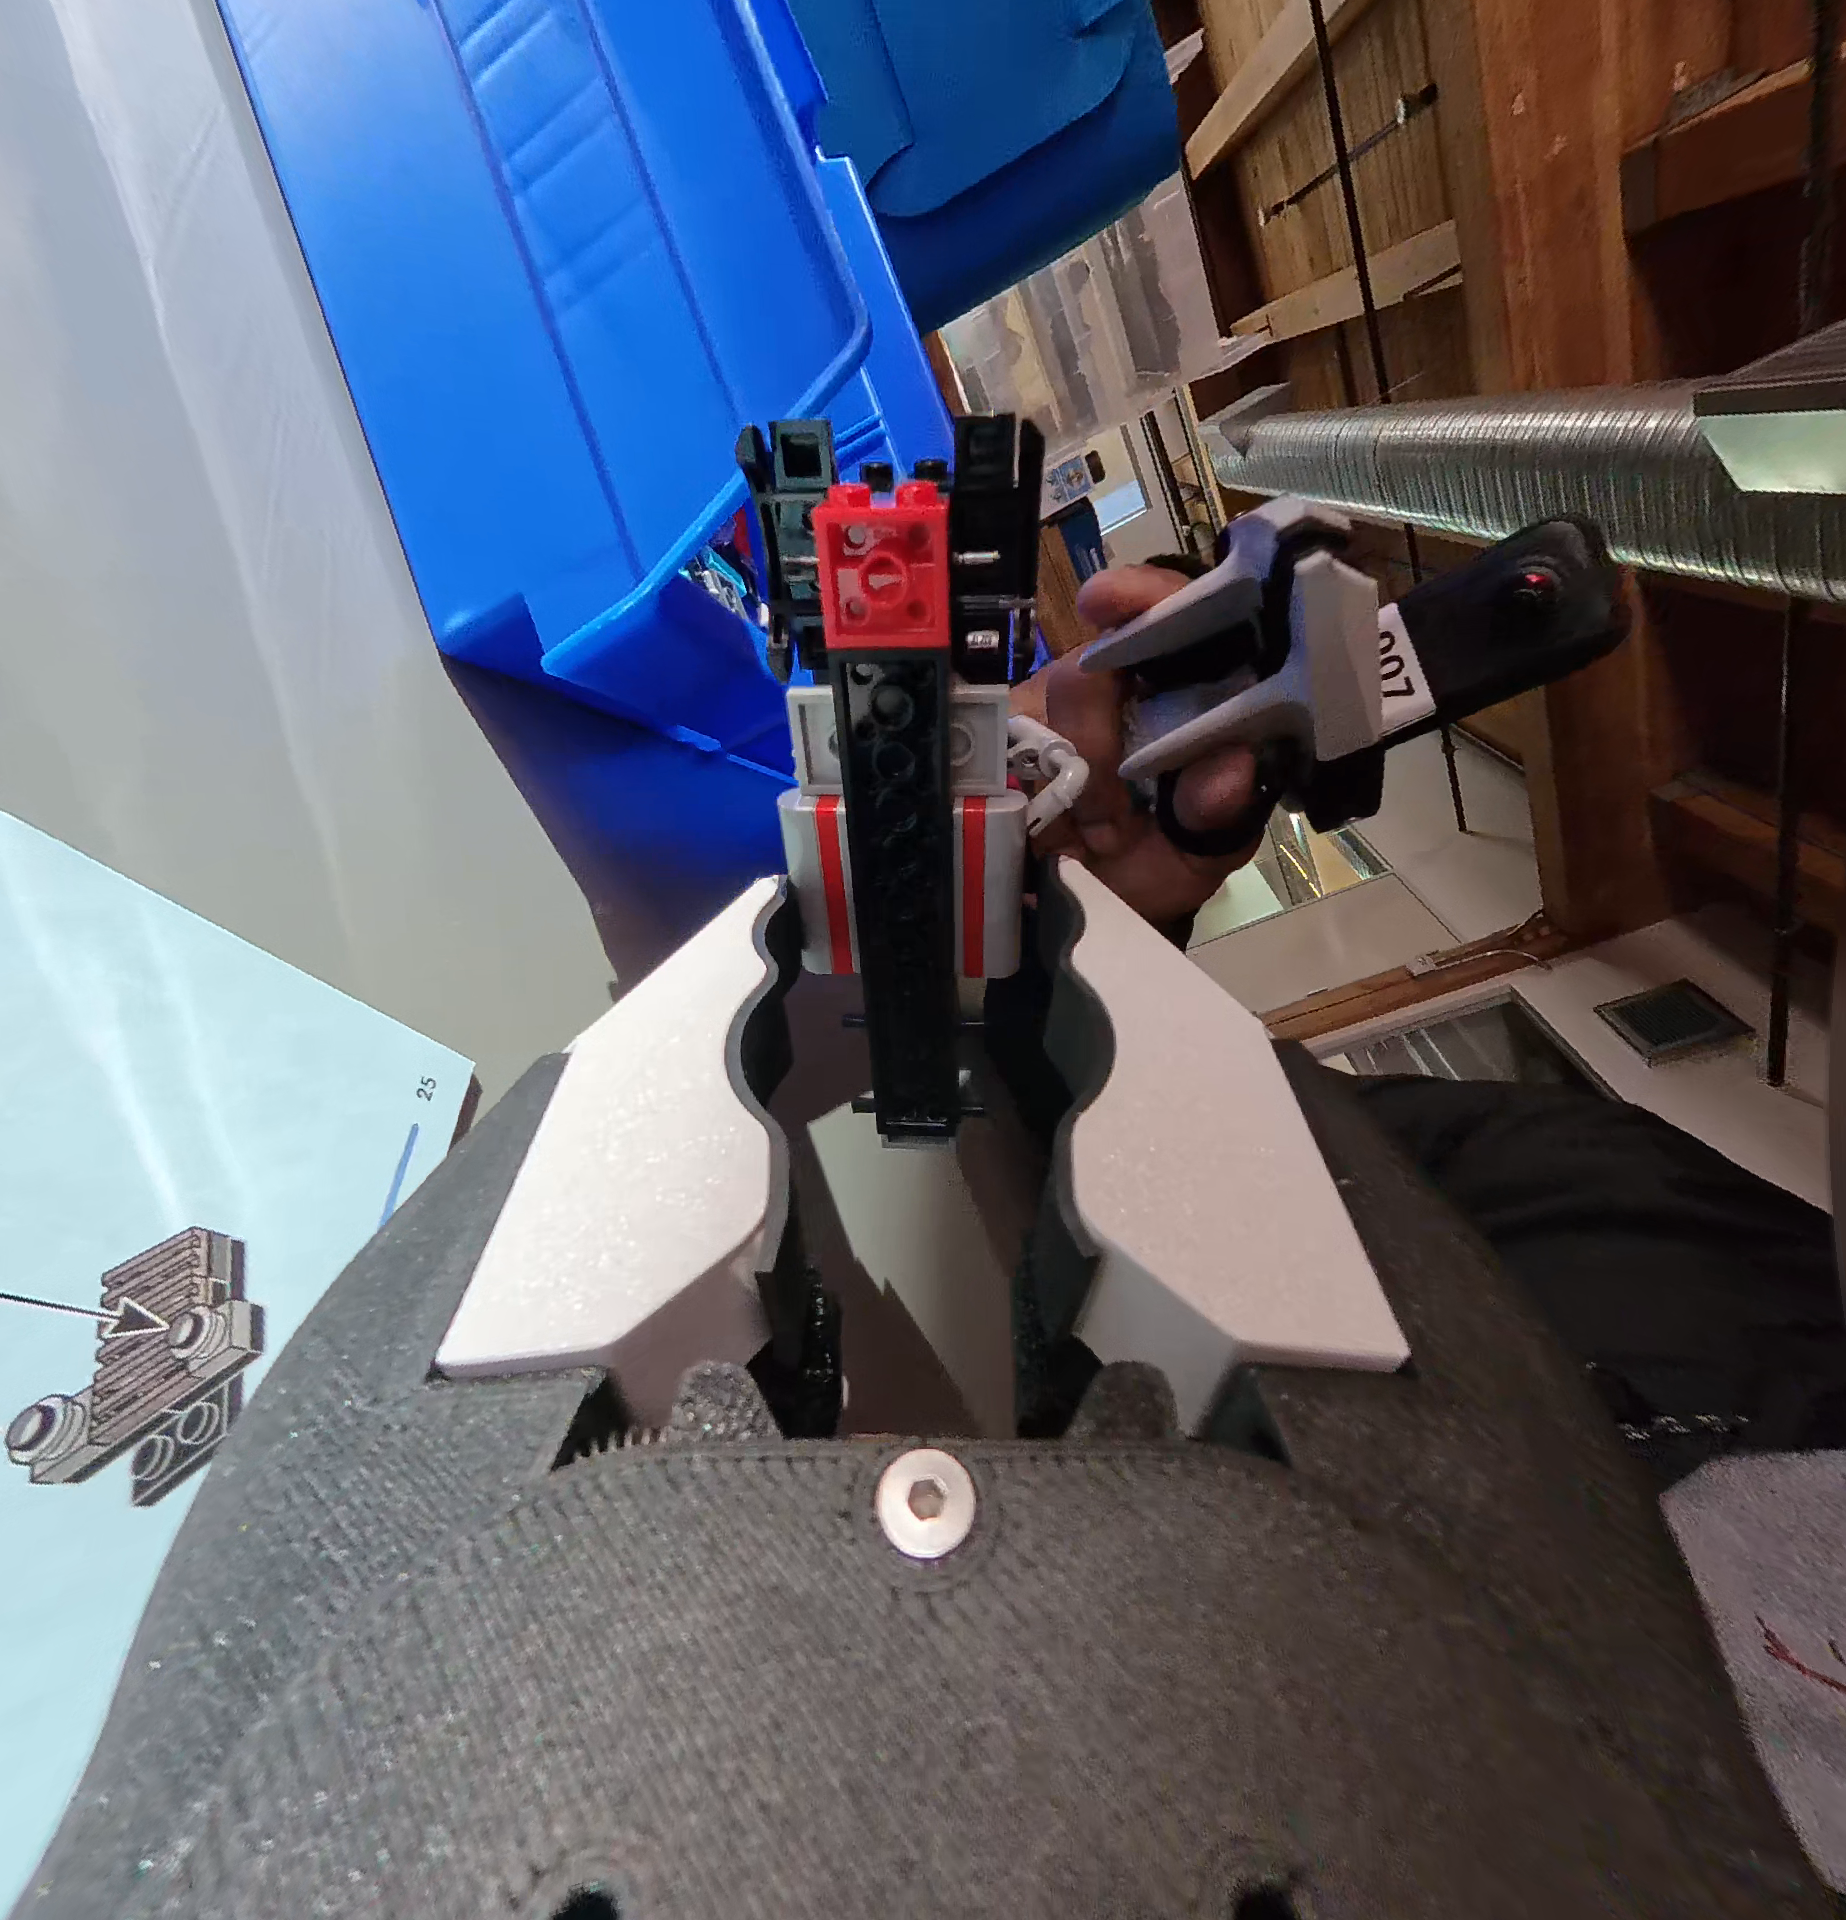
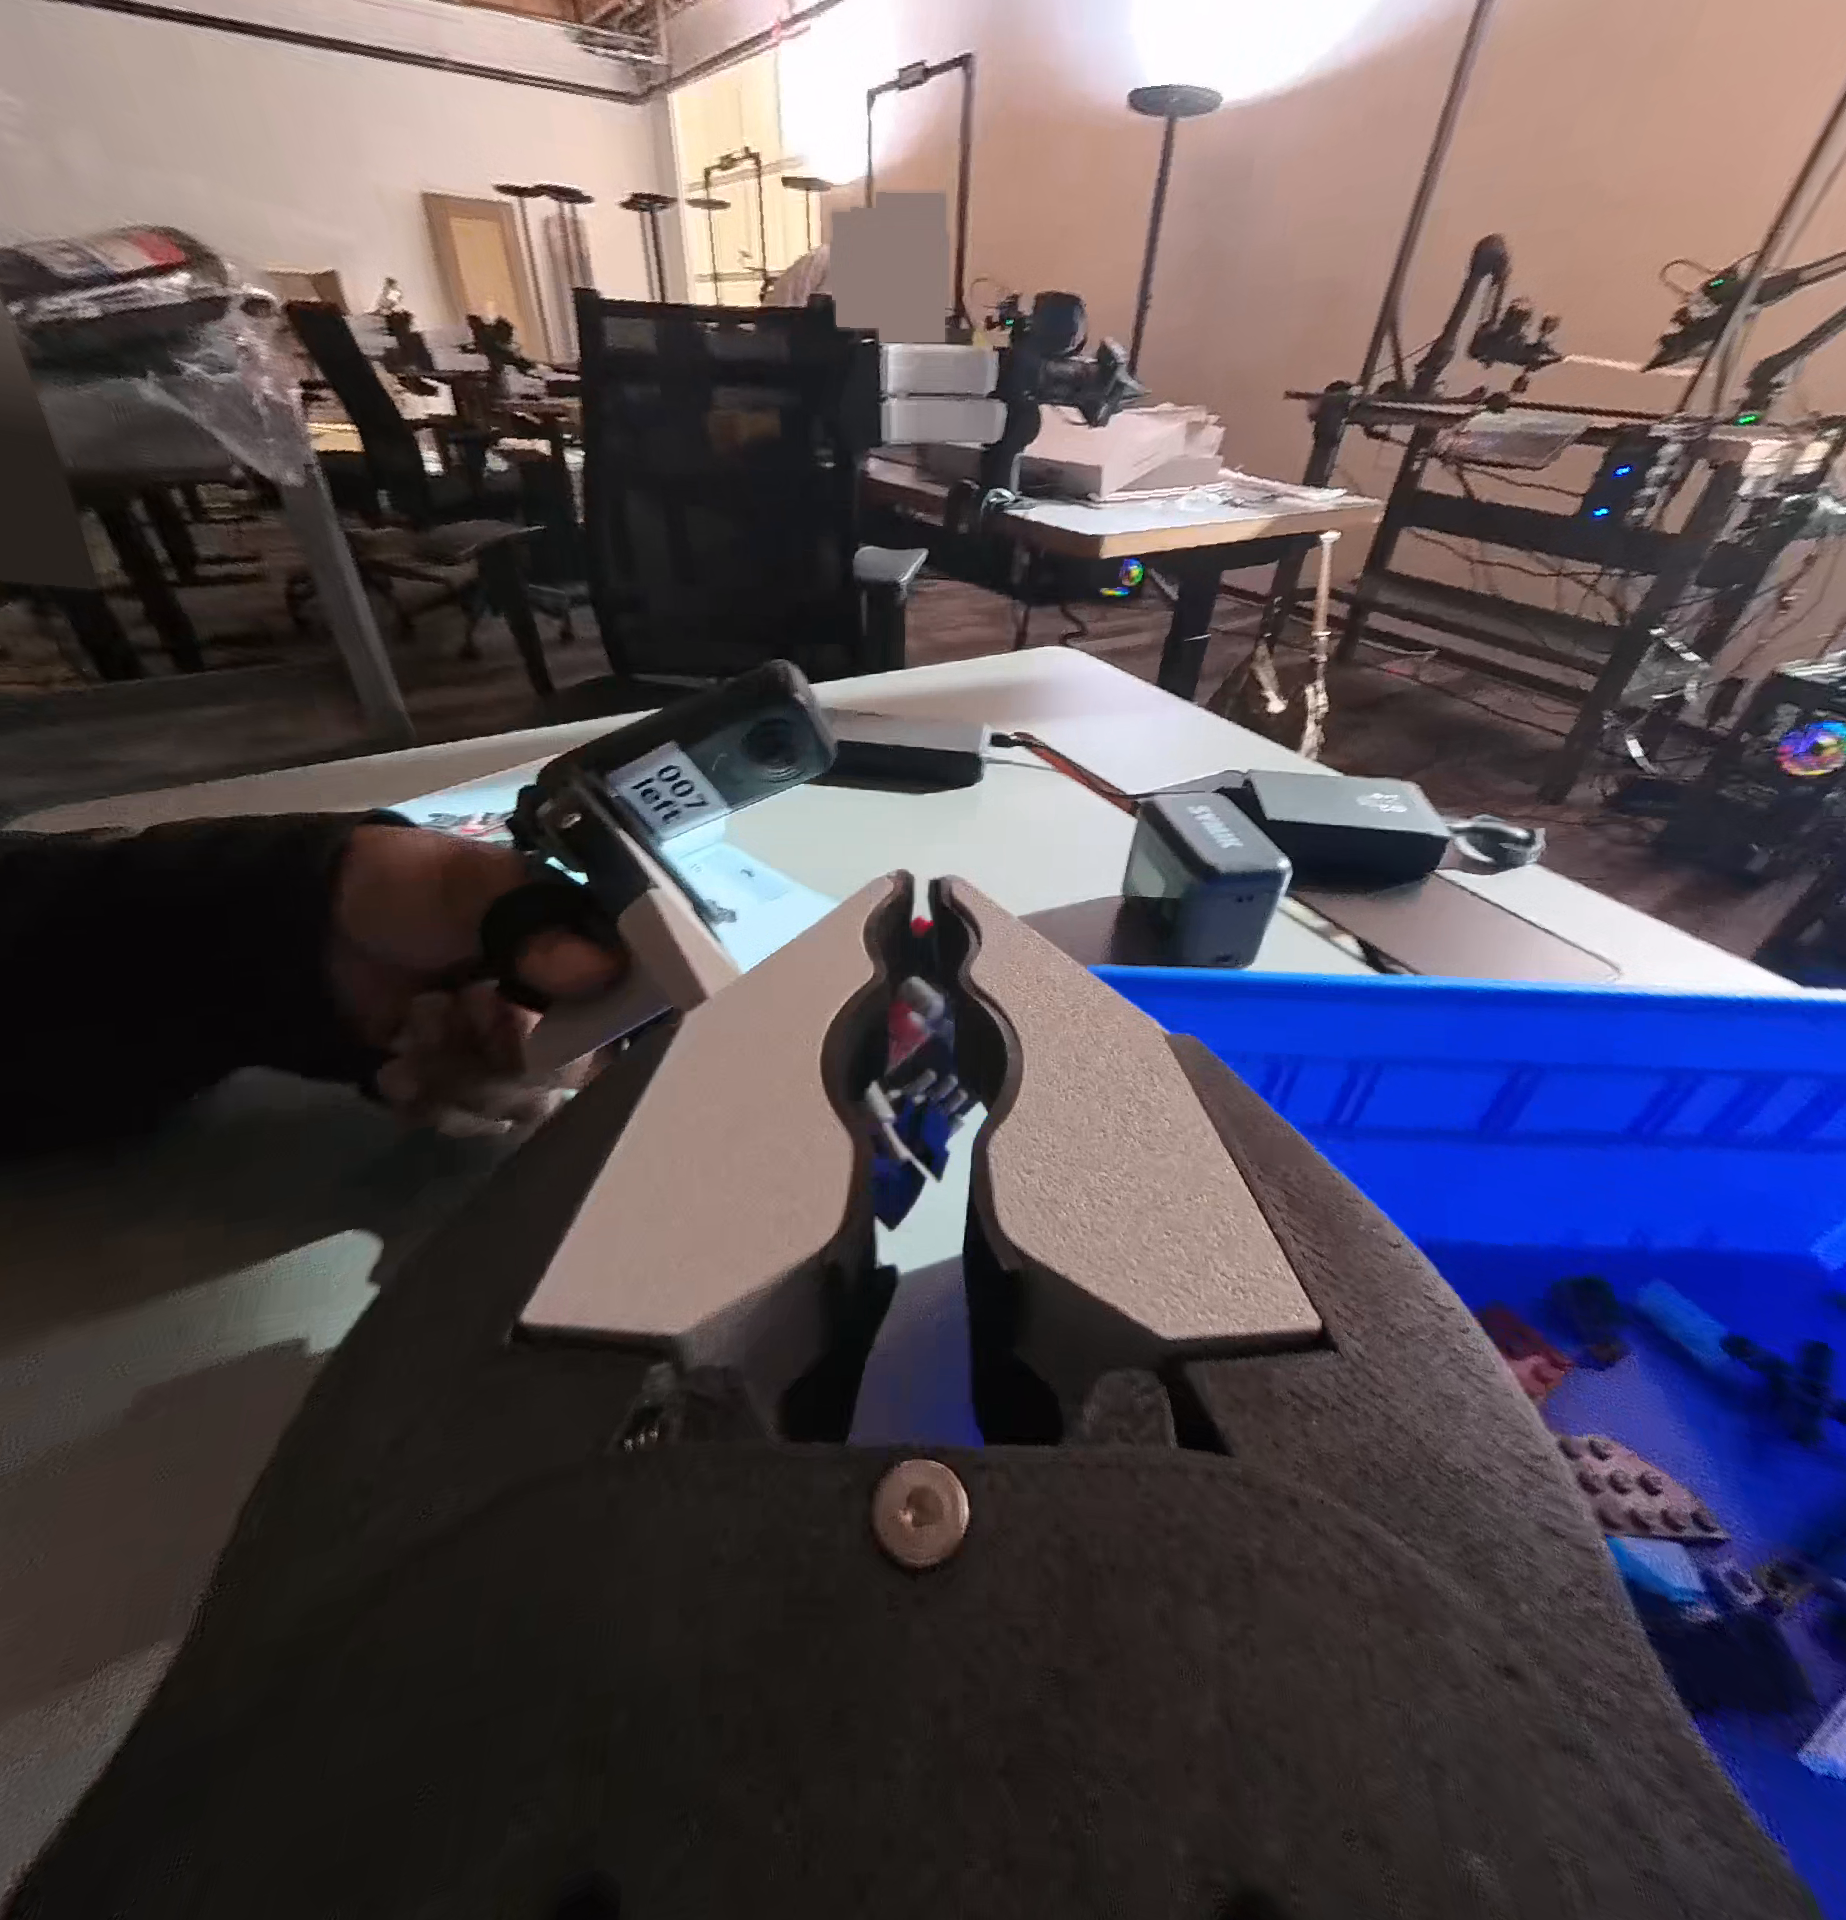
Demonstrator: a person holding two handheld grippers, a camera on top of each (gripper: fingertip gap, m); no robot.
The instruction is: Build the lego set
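So the left gripper (image 1: 908,904) is clamped on the half-built lego model (image 1: 903,821), holding it up off the table with the long black plate (image 1: 911,894) running straight out between the fingers. There's a red brick (image 1: 880,571) at the far end, gray curved bits with red stripes on both sides, and some black pieces sticking out past that. Looks like a decent chunk of the build is together already.

The right gripper (image 2: 921,894) has its tips almost touching, pinched on a small piece (image 2: 914,1081) with white, red and blue on it. Can't tell exactly what part it is, the fingers hide most of it.

Instruction booklet (image 1: 119,1195) is lying open on the near left in the left wrist view, so my guess is we're somewhere mid-manual, not at the end. And the blue bin (image 2: 1521,1081) on the right has plenty of loose pieces (image 2: 1667,1455) in it, so a lot is left to go on. Next thing is probably getting that small piece onto the model, which needs both grippers lined up pretty tight.
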